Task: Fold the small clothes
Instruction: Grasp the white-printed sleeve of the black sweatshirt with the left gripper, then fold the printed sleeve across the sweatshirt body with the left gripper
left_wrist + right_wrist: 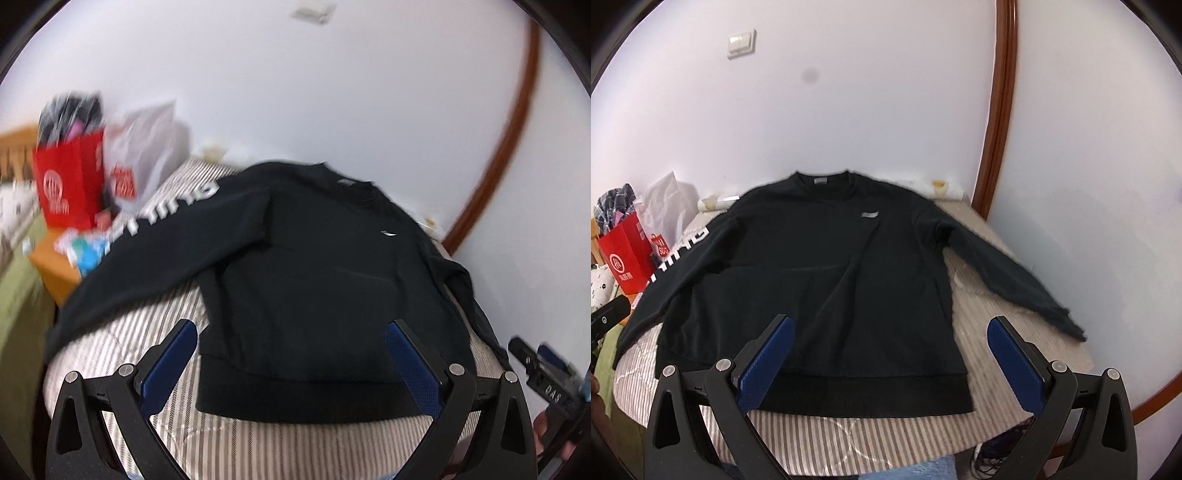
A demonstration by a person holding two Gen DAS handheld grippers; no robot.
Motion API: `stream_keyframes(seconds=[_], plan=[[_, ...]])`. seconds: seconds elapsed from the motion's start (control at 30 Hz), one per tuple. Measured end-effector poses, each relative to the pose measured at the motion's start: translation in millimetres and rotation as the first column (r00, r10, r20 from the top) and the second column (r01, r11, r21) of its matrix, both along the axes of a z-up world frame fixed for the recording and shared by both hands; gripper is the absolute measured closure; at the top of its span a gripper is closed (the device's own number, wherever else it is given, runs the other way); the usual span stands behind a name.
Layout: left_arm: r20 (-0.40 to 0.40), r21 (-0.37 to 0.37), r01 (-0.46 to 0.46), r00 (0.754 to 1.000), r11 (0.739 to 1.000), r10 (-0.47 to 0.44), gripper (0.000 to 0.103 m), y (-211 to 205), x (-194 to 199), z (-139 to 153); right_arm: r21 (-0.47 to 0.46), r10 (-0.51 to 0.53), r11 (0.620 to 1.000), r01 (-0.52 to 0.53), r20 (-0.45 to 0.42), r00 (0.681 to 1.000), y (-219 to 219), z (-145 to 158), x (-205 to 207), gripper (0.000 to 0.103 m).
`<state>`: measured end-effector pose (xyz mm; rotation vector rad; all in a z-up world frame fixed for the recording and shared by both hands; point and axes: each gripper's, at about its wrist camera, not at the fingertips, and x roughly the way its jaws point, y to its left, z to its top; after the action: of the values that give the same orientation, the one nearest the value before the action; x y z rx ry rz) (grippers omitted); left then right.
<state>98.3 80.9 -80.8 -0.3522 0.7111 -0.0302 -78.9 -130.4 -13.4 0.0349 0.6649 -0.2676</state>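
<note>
left gripper (291, 354) spread wide, empty, above near hem | right gripper (890, 350) likewise | black sweatshirt (820, 266) flat on striped bed (871, 439), sleeves overhanging left and right edges

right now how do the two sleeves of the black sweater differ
The left sleeve carries white lettering; the right sleeve is plain black. The left sleeve hangs past the edge of the striped cover; the right sleeve lies wholly on it. Both are spread out, unfolded.
</note>
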Motion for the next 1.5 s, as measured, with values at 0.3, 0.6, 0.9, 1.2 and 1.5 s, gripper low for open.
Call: stream_keyframes(seconds=[0.3,0.6,0.9,1.2,1.5], plan=[[-0.132,-0.188,-0.213,0.973,0.959,0.190,0.019,74,36,-82,0.009,0.046,0.999,-0.045,-0.101,0.994,3,-65,66,0.003],[-0.134,-0.360,-0.303,0.953,0.882,0.273,0.019,115,55,-114,0.023,0.122,0.993,-0.119,-0.167,0.978,34,-104,118,0.003],[-0.162,-0.286,-0.453,0.891,0.845,0.423,0.051,135,75,-117,-0.015,0.113,0.993,-0.119,-0.191,0.975,27,-119,128,0.003],[-0.134,-0.021,-0.489,0.866,0.872,0.482,0.097,120,89,-78,0.045,0.046,0.998,-0.041,-0.134,0.990,-34,-111,110,0.003],[0.063,0.120,-0.271,0.962,0.955,0.265,0.098,26,131,8,0.155,0.053,0.987,-0.039,-0.090,0.995,-84,-108,91,0.003]])
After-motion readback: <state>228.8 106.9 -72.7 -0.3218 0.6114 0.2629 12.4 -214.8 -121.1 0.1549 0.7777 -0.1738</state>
